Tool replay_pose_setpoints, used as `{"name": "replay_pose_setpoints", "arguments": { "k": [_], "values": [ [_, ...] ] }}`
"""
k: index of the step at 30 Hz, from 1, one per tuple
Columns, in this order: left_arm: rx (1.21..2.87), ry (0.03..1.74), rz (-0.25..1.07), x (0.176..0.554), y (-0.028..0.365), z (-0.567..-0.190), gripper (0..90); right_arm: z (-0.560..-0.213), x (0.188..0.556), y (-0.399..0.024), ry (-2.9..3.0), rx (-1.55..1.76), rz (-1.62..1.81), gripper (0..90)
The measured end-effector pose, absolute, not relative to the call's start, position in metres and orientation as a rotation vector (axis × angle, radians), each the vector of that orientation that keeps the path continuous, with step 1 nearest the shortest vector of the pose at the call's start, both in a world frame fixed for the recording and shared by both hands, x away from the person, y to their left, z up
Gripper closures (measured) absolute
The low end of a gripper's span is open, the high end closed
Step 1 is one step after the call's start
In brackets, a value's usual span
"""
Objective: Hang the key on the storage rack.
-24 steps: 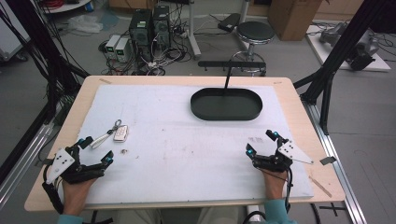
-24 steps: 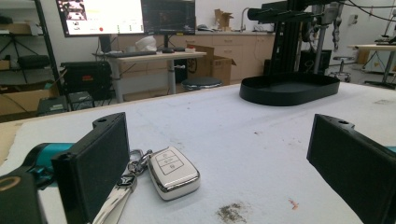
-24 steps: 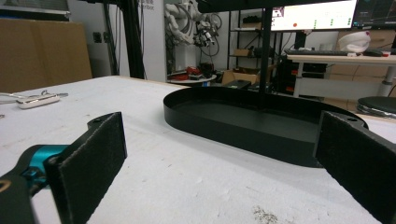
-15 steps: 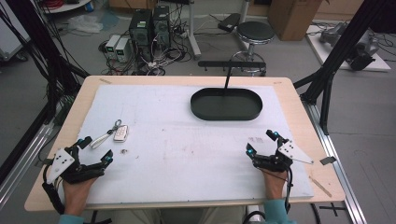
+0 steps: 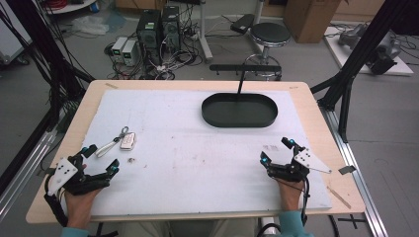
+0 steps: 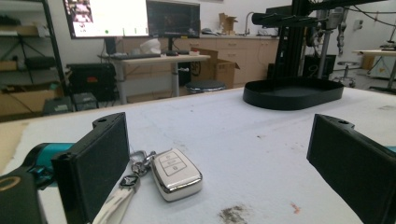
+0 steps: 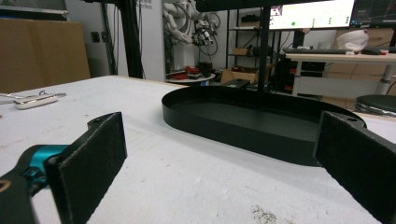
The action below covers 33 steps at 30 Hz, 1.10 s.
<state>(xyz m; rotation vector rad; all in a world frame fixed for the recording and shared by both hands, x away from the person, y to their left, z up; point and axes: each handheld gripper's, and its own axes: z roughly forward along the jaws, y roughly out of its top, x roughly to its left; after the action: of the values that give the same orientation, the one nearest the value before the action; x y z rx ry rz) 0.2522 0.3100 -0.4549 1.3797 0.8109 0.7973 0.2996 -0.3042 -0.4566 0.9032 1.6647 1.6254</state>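
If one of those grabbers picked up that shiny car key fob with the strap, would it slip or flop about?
The key fob looks glossy and rounded, so it might slide between the fingers. Its strap lies limp on the table, so it would probably dangle. It lies flat and seems unlikely to roll.

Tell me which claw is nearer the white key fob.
Left. The left claw sits just short of the key fob, jaws open toward it. The right claw rests far across the table, near the black tray.

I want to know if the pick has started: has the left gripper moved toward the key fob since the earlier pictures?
No. The left gripper sits equally short of the key fob.
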Motion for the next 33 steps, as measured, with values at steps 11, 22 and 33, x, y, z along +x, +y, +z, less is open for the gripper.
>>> {"name": "replay_pose_setpoints", "arguments": {
  "k": [11,22,33],
  "values": [
    [1.436,0.879,0.720,0.268,0.332,-0.409,6.3,-0.457,0.300,-0.305,1.669,0.900,1.623,2.0],
    [1.672,0.952,0.669,0.292,0.344,-0.381,7.4,-0.457,0.300,-0.304,1.671,0.906,1.627,2.0],
    [1.969,1.033,0.628,0.320,0.348,-0.370,7.3,-0.457,0.299,-0.304,1.673,0.904,1.629,2.0]
  ]
}}
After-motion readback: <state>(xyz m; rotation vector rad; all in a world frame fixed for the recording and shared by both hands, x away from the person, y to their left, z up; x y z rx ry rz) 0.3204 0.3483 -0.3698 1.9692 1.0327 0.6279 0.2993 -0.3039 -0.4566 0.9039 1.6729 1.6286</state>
